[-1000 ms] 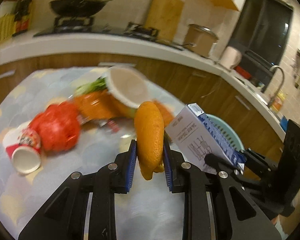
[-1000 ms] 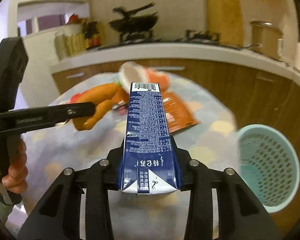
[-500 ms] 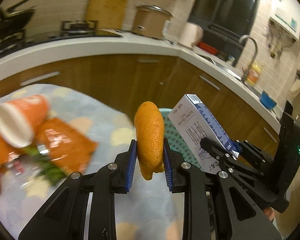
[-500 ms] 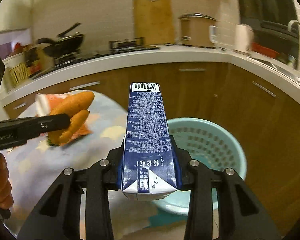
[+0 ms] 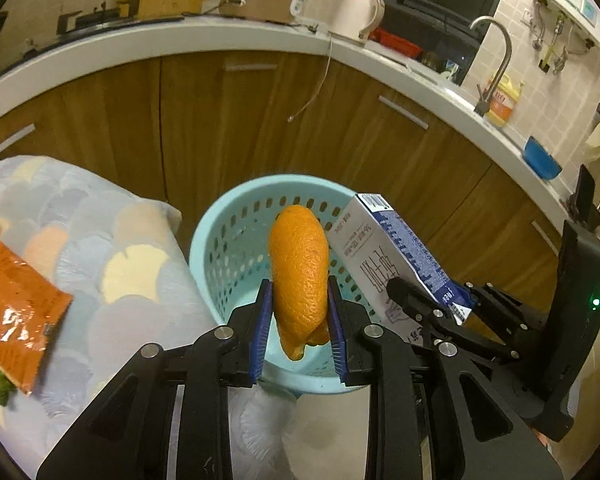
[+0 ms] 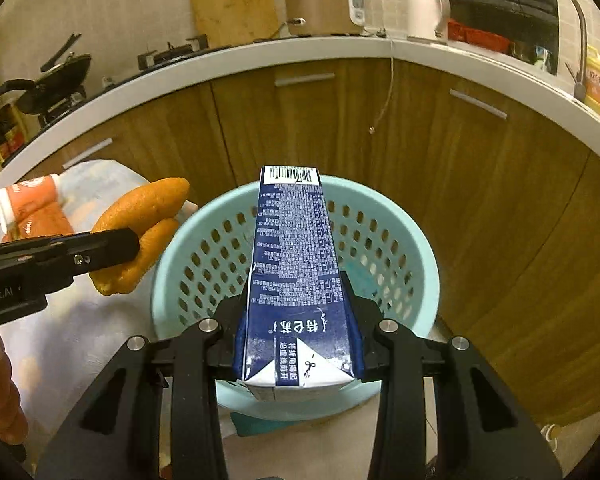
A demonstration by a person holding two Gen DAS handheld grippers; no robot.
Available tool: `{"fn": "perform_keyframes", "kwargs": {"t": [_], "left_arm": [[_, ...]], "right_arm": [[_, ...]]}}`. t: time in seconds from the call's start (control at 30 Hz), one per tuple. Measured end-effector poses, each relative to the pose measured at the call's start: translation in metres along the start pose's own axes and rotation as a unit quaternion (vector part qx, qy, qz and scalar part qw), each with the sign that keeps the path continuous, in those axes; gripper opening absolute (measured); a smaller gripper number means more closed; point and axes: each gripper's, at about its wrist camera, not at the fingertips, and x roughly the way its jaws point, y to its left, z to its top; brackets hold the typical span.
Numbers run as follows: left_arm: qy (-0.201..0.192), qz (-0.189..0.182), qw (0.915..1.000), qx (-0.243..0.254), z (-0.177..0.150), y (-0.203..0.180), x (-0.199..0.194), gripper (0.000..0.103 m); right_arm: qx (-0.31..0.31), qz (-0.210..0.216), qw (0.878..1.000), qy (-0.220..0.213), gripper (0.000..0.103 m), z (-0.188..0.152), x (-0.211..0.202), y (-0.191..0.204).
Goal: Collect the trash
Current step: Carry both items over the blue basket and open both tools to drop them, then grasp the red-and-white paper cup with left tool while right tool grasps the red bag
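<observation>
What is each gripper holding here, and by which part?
The left gripper pinches the orange peel by its lower half. The right gripper clamps the blue carton by the sides near its folded gable end. Both hang above the basket.

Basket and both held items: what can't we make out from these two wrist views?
- Basket floor: right wrist view, the carton covers most of it; left wrist view, the orange peel and left gripper do. Contents unknown.
- Carton's small print: too small to read in either view.
- Orange wrapper on the table: cut off by the left edge, left wrist view.
- Right gripper pads: hidden behind the carton.
</observation>
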Motion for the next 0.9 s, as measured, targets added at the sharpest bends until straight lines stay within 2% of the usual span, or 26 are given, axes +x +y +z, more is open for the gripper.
{"fn": "perform_keyframes", "kwargs": {"t": [0.17,0.2,0.53,0.7,0.9], "left_arm": [[0.008,0.023,0.9996,0.014,-0.002,-0.005,0.007,0.046],[0.01,0.026,0.9995,0.017,-0.003,-0.004,0.007,0.047],[-0.005,0.022,0.9997,-0.012,-0.008,0.018,-0.016,0.047],[-0.03,0.024,0.9988,-0.031,-0.016,0.035,-0.045,0.047],[-0.069,0.055,0.9946,-0.054,-0.025,0.06,-0.092,0.047]], "right_arm": [[0.017,-0.006,1.0,0.014,0.038,-0.003,0.009,-0.007],[0.018,-0.005,1.0,0.014,0.039,-0.003,0.01,-0.007],[0.012,0.005,1.0,0.004,0.039,-0.001,0.0,0.002],[-0.024,0.008,1.0,-0.009,0.039,0.003,-0.008,0.031],[-0.064,0.042,0.996,-0.04,0.039,0.013,-0.024,0.076]]}}
